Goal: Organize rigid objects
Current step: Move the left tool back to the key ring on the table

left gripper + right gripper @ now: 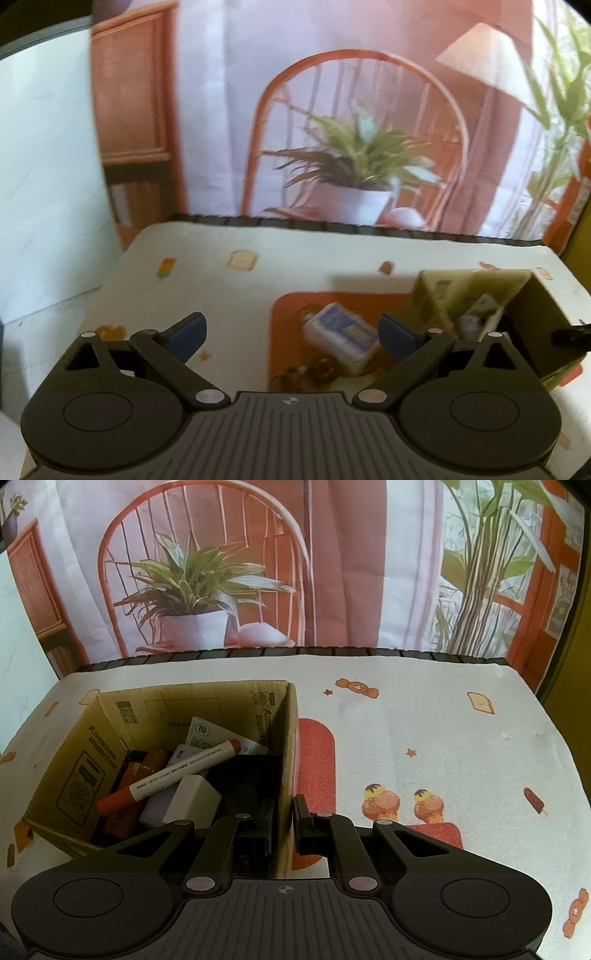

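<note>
- Right gripper (pixel 283 821) fingers clamped the cardboard box (pixel 184 705) wall.
- Left gripper (pixel 291 332) fingers stood spread, empty, card pack (pixel 341 338) beside the box.

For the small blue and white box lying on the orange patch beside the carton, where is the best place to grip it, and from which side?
Grip the blue and white box across its short width, coming from above. It lies flat and slanted, both long sides apparently free; the open left tool hovers near.

Worktop cloth (pixel 424 731), white with sweets print, lies under and ahead of tool. Printed backdrop (pixel 351 565) beyond: chair, potted plant, curtains.
</note>
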The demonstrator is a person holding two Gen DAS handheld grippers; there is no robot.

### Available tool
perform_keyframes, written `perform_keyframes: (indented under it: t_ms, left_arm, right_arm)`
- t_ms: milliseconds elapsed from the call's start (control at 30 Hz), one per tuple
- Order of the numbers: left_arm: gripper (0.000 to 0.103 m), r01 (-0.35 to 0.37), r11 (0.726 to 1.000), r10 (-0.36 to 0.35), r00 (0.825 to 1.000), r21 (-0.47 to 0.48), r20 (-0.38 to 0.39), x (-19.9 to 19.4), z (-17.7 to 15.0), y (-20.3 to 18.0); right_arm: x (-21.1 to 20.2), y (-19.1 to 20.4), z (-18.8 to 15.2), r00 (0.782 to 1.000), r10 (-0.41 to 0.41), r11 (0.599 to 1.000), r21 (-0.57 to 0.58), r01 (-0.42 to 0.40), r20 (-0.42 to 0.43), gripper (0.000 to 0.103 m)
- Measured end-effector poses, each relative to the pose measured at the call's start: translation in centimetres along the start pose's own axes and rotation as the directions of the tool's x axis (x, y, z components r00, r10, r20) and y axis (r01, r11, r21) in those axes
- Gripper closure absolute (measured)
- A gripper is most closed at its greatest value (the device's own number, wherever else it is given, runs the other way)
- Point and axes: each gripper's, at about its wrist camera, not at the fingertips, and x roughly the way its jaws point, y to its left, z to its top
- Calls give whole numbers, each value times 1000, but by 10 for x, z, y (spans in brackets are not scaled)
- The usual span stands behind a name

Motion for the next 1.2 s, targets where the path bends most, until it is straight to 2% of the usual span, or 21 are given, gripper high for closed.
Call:
perform_keyframes:
  t_ms: [267, 600, 833, 1067, 1200]
  left_arm:
    - [3, -44, 997, 42, 999, -69, -28, 0, -16, 24]
    - [3, -44, 993, 43, 999, -109, -12, 0, -26, 32]
    - [3, -54, 984, 55, 998, -170, 5, -7, -35, 38]
    - [3, -114, 972, 117, 993, -208, 5, -16, -40, 60]
    - [3, -128, 970, 128, 992, -208, -13, -13, -43, 64]
  right_arm:
    - [0, 1, 1, 1000, -8, 1000, -11, 8, -4, 92]
    - [5, 7, 7, 999, -29, 998, -48, 28, -25, 92]
    - [11, 8, 5, 998, -36, 997, -68, 33, -52, 93]
    - [12, 9, 7, 998, -37, 997, -64, 34, -49, 93]
    - [11, 9, 7, 998, -40, 997, -68, 36, -51, 93]
